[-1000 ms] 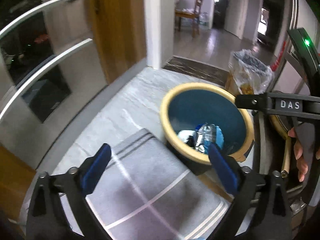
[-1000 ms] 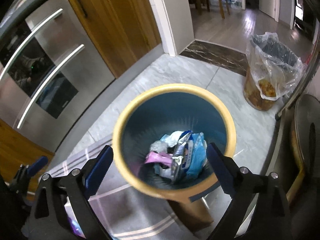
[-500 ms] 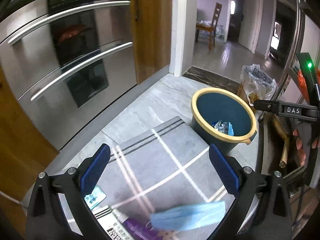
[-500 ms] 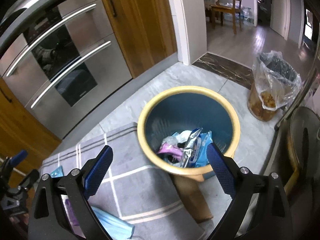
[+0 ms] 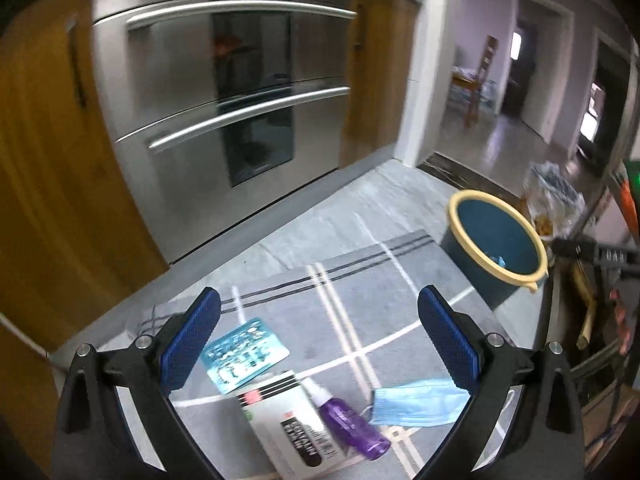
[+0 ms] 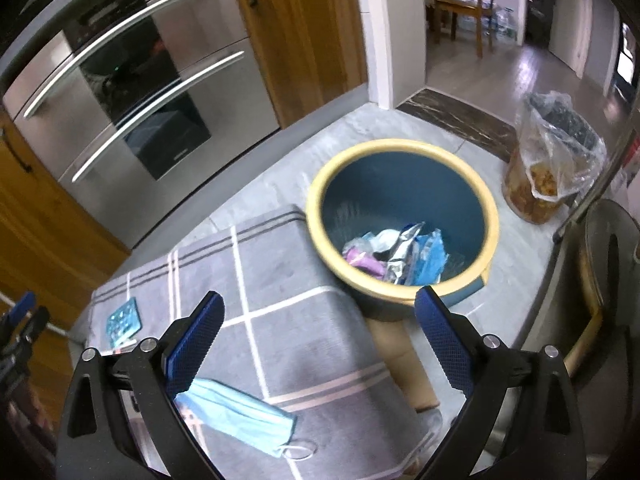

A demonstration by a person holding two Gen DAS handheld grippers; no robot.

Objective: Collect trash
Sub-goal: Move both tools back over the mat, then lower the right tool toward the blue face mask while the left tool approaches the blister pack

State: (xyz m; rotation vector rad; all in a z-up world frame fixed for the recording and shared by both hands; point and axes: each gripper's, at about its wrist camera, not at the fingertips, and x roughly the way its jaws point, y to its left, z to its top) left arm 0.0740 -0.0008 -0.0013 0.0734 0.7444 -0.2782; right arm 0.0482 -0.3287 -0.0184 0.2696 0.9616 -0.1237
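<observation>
Both hand-held grippers, left (image 5: 318,336) and right (image 6: 320,334), hang spread and empty over a grey checked mat (image 6: 280,280) on the kitchen floor (image 6: 280,176) beside the bin (image 6: 402,216).

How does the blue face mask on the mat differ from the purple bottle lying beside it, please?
The face mask is flat, soft and pale blue; the purple bottle is rounded, rigid and translucent, with a white cap. The mask spreads wider; the bottle is narrower. Both lie loose on the grey mat, ungrasped.

grey mat (image 5: 360,320) crossed by pale and dark stripes; teal bin (image 6: 404,196) rimmed yellow; light-blue face mask (image 5: 416,402); purple spray bottle (image 5: 348,420).
</observation>
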